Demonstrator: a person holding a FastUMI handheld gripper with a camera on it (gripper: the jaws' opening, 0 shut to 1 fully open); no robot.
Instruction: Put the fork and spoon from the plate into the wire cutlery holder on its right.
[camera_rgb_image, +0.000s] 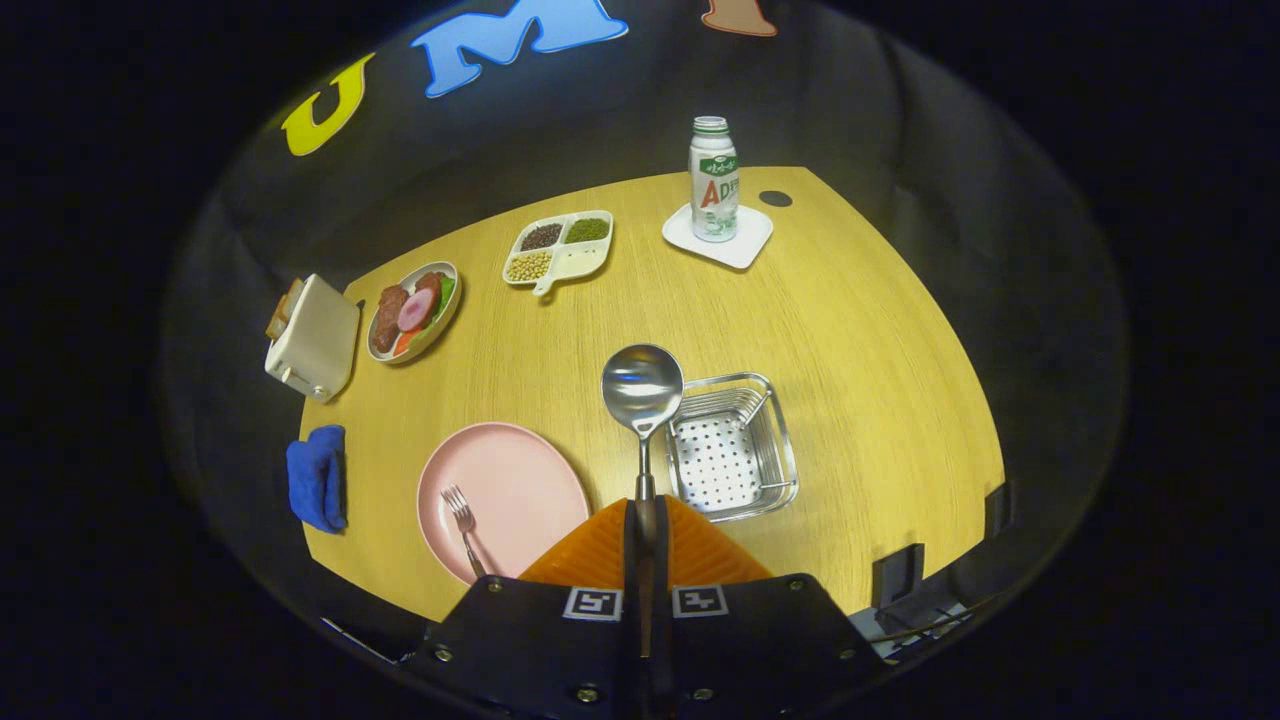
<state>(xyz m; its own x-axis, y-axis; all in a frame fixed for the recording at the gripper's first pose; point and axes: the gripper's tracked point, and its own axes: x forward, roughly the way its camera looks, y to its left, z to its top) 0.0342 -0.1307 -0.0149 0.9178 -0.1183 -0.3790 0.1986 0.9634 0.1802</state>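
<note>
My gripper (645, 515) is shut on the handle of a metal spoon (642, 385), whose bowl sticks out ahead of the fingers, raised above the table. The bowl hangs just left of the wire cutlery holder (780, 445), a shiny metal basket with a perforated bottom, which has nothing in it. A pink plate (520, 480) lies left of the fingers. A metal fork (462, 520) rests on the plate's near part, tines pointing away from me.
Wooden table (850, 330). Far side: a bottle (714, 180) on a white coaster, a divided tray of beans (560, 248), a plate of food (413, 310), a white toaster (313, 338). A blue cloth (316, 476) lies left of the pink plate.
</note>
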